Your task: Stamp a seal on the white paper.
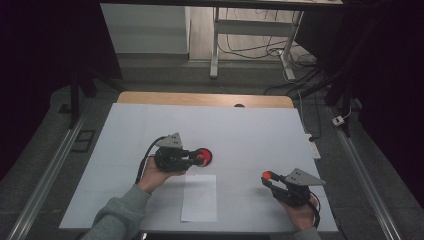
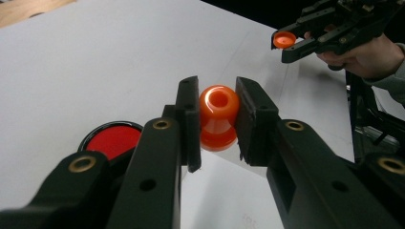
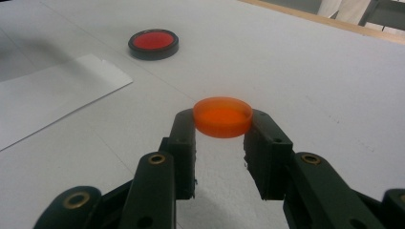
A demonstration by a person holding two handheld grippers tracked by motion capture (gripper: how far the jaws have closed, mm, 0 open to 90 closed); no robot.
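The left gripper is clamped on an orange bottle above the red dish; its own view shows the bottle's open mouth. At the right, the right gripper pinches the orange cap over the white table, a plain dot from the high view.

Left gripper, right gripper: black bodies, grey three-cornered top plates. Brass-ringed screw holes noted along jaws. Black cable looped from left gripper. Grey-green sleeve worn.

Dish on tabletop, just behind paper sheet. Left gripper with bottle over dish; right gripper with cap well right of sheet.
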